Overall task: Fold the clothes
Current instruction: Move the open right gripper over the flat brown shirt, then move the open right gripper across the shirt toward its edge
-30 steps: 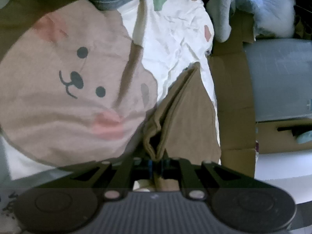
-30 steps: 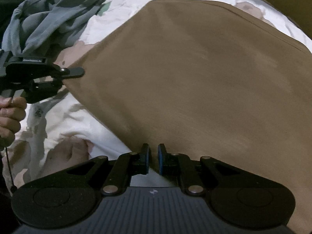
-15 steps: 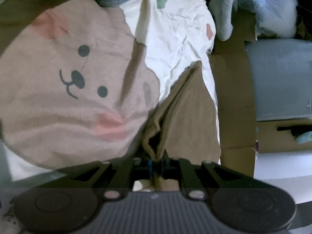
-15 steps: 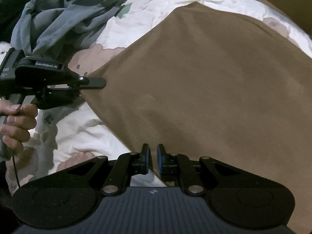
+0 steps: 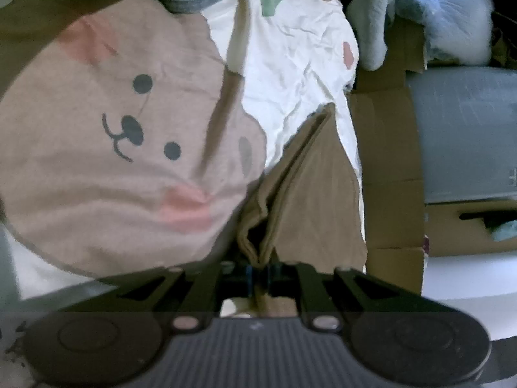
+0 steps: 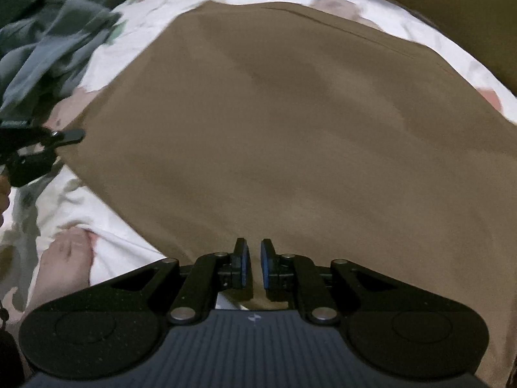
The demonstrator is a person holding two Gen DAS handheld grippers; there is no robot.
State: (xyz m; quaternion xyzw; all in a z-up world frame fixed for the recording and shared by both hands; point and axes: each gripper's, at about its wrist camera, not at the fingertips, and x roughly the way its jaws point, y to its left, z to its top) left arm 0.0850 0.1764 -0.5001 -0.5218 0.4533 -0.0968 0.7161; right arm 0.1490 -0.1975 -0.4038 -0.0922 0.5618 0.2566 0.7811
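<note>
Leftmost, grey clothes (image 6: 48, 48) lie heaped on the bed's white patterned sheet (image 6: 106, 242). Left claw (image 5: 258, 274) is closed on a bunched corner of the brown garment (image 6: 290, 129), which spreads flat across the bed. Bear-face print (image 5: 122, 148) sits beside that corner. Right claw (image 6: 252, 268) grips the garment's near edge, pads nearly together. Cardboard boxes (image 5: 387, 161) stand at far right.
</note>
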